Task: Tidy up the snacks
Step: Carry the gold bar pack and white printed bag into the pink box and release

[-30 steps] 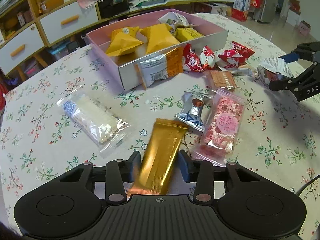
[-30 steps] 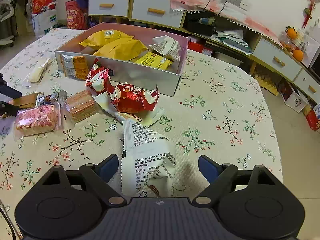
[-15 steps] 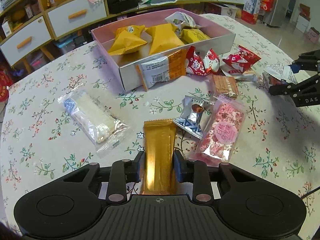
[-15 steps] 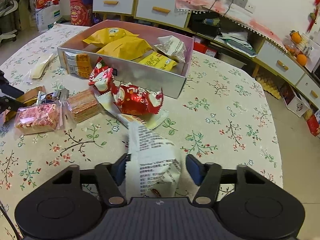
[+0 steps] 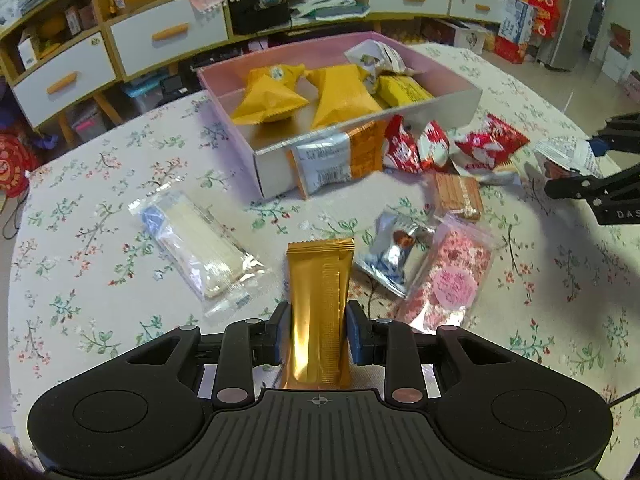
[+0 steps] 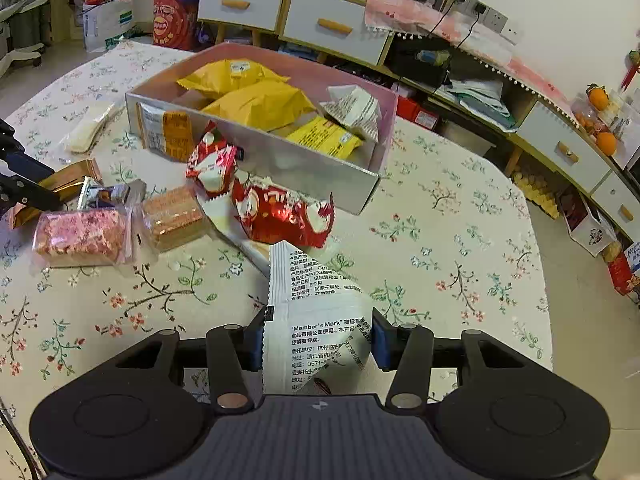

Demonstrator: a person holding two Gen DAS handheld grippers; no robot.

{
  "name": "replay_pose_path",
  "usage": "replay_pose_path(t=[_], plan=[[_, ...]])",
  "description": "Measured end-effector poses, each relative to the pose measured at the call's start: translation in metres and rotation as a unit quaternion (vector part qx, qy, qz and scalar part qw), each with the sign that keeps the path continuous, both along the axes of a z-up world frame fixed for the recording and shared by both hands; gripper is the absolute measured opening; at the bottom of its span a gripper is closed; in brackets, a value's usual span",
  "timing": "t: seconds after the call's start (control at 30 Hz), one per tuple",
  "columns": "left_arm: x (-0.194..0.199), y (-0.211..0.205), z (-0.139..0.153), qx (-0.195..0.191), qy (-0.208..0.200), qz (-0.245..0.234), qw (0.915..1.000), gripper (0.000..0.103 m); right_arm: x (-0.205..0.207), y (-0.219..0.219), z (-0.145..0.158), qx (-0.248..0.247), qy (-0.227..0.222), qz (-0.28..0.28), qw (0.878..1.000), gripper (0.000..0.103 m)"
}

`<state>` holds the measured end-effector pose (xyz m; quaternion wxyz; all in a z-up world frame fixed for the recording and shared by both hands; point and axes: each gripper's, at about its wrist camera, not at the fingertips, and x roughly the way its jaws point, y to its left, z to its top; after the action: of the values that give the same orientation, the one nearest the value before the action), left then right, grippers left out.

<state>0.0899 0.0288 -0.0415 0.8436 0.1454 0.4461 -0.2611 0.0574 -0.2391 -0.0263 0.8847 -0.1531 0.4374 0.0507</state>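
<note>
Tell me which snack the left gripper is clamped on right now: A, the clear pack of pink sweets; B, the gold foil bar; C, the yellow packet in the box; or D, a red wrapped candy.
B: in the left wrist view the left gripper has its pads pressed on both sides of the gold foil bar, while the pink sweets lie on the tablecloth beside it.
</note>
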Motion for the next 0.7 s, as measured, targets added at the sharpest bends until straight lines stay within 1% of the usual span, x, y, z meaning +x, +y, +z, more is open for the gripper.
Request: replay_pose_path(t=[0.17, 0.33, 0.47, 0.7], plan=[[0.004, 0.005, 0.010, -0.012, -0.010, 0.014, 0.9998, 0.026, -0.001, -0.002, 0.012, 0.012, -0.013, 0.001, 1.000, 0.022], [0.008, 0.006, 0.025, -0.018, -0.035, 0.025, 0.9989, 0.026, 0.000, -0.001, 0.021, 0.021, -0.026, -0.001, 0.999, 0.022], [0.012, 0.002, 0.041, -0.032, -0.053, 0.030, 0.9977, 0.026, 0.006, -0.002, 0.030, 0.029, -0.038, -0.009, 0.999, 0.022], [0.021, -0.014, 0.058, -0.052, -0.067, 0.042, 0.9955, 0.026, 0.021, -0.002, 0.051, 0.071, -0.066, -0.028, 0.995, 0.022]])
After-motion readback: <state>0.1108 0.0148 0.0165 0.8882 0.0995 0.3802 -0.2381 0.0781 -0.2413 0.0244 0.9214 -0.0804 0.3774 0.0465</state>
